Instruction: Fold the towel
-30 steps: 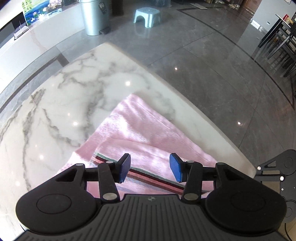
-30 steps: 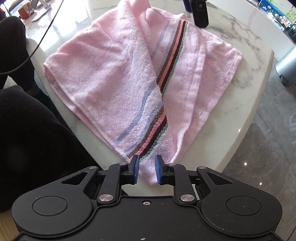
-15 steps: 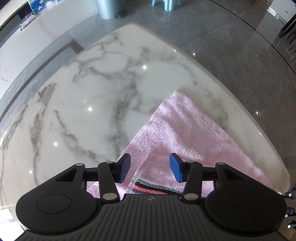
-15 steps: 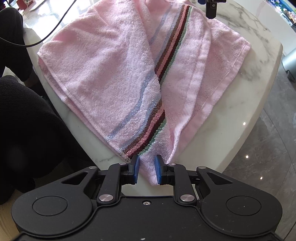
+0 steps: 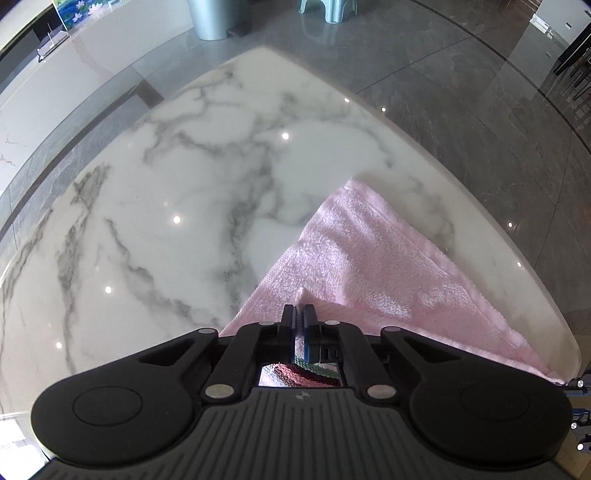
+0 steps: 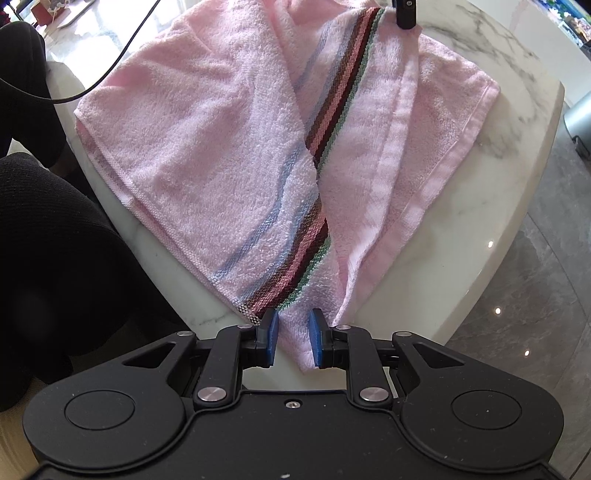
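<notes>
A pink towel with a dark red, pink and green striped band lies partly folded on the white marble table. My left gripper is shut on a corner of the towel at its striped end; it shows as a black tip at the towel's far end in the right wrist view. My right gripper stands at the near corner of the towel, which hangs over the table edge. A pink fold sits between its blue pads, pinched with a narrow gap.
The marble table's rounded edge runs just right of the towel, with grey tiled floor beyond. A person's dark-clothed legs are at the left. A black cable crosses the towel's far left. A bin and stool stand far off.
My left gripper has moved forward over the towel's striped corner and closed on it. My right gripper keeps its hold on the near corner while the towel has spread closer in view.
</notes>
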A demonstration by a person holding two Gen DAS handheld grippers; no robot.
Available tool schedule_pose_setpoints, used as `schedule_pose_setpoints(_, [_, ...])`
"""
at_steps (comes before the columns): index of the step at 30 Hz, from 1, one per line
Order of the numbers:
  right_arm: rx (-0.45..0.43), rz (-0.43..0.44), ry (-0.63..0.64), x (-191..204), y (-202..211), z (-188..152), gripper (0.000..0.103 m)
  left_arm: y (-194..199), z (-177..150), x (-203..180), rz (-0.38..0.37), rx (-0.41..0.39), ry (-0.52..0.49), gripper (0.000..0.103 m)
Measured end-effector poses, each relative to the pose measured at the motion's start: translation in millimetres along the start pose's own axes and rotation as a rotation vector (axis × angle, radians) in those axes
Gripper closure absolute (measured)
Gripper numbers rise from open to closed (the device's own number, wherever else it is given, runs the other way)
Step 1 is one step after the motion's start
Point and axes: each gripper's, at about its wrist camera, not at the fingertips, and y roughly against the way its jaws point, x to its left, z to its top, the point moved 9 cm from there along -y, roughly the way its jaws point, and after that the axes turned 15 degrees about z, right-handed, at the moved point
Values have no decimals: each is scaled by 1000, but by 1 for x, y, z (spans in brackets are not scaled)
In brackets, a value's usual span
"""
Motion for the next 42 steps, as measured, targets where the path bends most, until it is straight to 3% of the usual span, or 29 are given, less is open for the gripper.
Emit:
schedule_pose_setpoints(9, [25,-4,9,3,-1,-7,85,38,55,-22,12,-115,-61,100])
schedule_pose_setpoints(16, [7,23,-19,1,2,-15,85,9,76,-48,49,-120,-106,100])
schedule_pose_setpoints(28, [-1,21,-28,3,3,-32,85,-42,68,-56,16,-113,-70,98])
schedule_pose_setpoints(31, [-5,15,-30,4,3,-37,85,-45,67,-53,9,-129,-48,88])
schedule_pose_setpoints(33, [-9,12,-36,4,4,-41,85,-44,66,-49,4,-139,-27,62])
schedule_pose_setpoints(35, [-12,11,-41,4,4,-44,85,-40,64,-44,-25,-133,0,50])
schedule_pose_setpoints(42, [-5,-2,-54,6,4,-55,84,-1,43,0,-58,-134,93,45])
